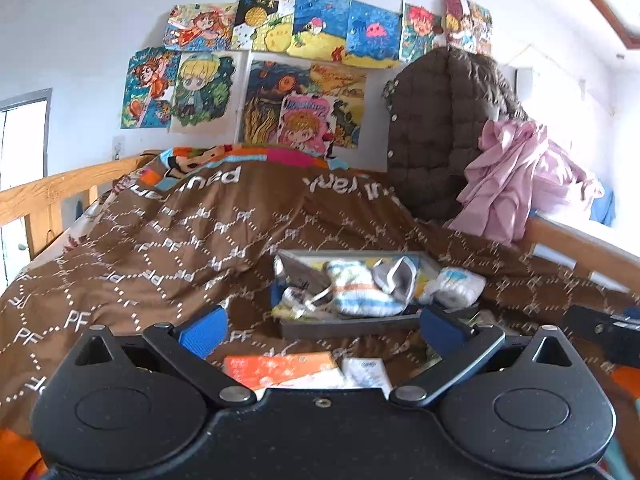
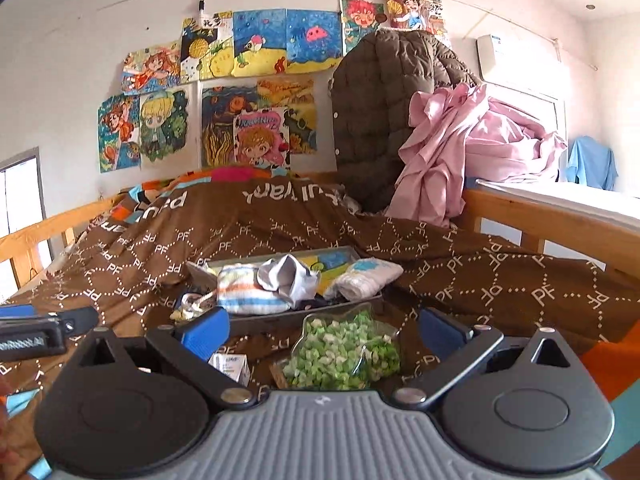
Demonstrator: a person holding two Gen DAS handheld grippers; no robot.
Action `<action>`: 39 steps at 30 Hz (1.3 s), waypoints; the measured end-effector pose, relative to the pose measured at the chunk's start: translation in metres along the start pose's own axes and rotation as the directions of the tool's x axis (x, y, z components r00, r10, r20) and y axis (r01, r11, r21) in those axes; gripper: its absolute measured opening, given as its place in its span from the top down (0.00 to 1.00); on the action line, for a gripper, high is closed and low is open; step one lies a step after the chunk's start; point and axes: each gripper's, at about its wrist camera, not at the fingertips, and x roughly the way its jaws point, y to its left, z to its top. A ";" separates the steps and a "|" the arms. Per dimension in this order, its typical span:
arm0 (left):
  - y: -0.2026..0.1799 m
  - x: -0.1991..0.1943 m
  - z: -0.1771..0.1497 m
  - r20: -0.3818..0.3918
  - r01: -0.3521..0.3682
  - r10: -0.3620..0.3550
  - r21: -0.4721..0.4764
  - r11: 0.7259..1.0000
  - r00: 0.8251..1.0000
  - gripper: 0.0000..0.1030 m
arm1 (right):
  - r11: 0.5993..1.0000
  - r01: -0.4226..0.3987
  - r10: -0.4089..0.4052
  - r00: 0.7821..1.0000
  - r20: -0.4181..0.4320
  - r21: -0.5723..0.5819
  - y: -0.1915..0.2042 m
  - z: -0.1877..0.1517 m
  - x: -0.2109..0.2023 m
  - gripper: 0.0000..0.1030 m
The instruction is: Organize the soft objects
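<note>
1. Soft objects, namely a rolled blue-, orange- and white-striped knit sock (image 1: pixel 362 292), a crumpled grey cloth piece (image 1: pixel 394 276) and a folded white cloth bundle with a blue print (image 1: pixel 456 284), lie heaped in a shallow grey rectangular tray (image 1: pixel 348 326) on the bed's brown quilted cover printed with white letters (image 1: pixel 160 240).
2. My left gripper (image 1: pixel 322 326) hangs just short of the tray's near wall, blue-padded fingers (image 1: pixel 204 330) spread wide, holding nothing.
3. My right gripper (image 2: pixel 324 330) is likewise parted and empty, above a clear plastic bag of green and white pieces (image 2: pixel 344 354).
4. Judgement: all three items look light, limp and non-fragile; they will sag and may snag neighbours when lifted.
5. Recommended hold: pinch the striped roll across its thick middle, not a loose edge.
6. The white bundle overhangs the tray's right end; it could unfold.
</note>
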 end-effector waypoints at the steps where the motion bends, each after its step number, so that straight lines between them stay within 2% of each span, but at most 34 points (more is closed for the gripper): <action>1: 0.001 0.002 -0.003 -0.007 -0.009 0.009 0.011 1.000 1.000 0.01 | 1.000 0.000 0.000 1.000 -0.005 -0.003 0.001 -0.001 0.001 0.00; 8: 0.009 0.016 -0.020 -0.052 0.002 -0.003 -0.011 1.000 0.999 0.01 | 0.999 0.006 -0.007 1.000 -0.030 -0.041 0.011 -0.005 0.008 0.00; 13: 0.011 0.017 -0.026 -0.048 0.009 -0.010 -0.013 1.000 0.999 0.01 | 0.998 -0.005 0.001 0.998 -0.069 -0.060 0.017 -0.009 0.019 0.00; 17: 0.009 0.020 -0.033 -0.062 0.000 0.000 0.004 1.000 0.998 0.01 | 0.998 -0.030 0.022 0.990 -0.137 -0.057 0.021 -0.020 0.036 0.00; 22: 0.009 0.025 -0.044 -0.110 -0.037 0.041 0.034 0.999 0.993 0.01 | 0.998 -0.030 0.021 0.984 -0.175 -0.049 0.022 -0.029 0.045 0.00; 30: 0.015 0.031 -0.050 -0.152 -0.059 0.065 0.040 0.997 0.986 0.01 | 0.999 0.012 -0.021 0.981 -0.194 -0.045 0.022 -0.038 0.039 0.00; 36: 0.021 0.023 -0.060 -0.194 -0.060 0.061 0.011 0.998 0.979 0.01 | 0.993 0.027 -0.051 0.978 -0.203 -0.119 0.036 -0.045 0.021 0.00; 39: 0.025 0.017 -0.062 -0.236 -0.069 0.065 -0.012 0.998 0.970 0.01 | 0.988 0.010 -0.040 0.980 -0.193 -0.153 0.044 -0.047 0.011 0.00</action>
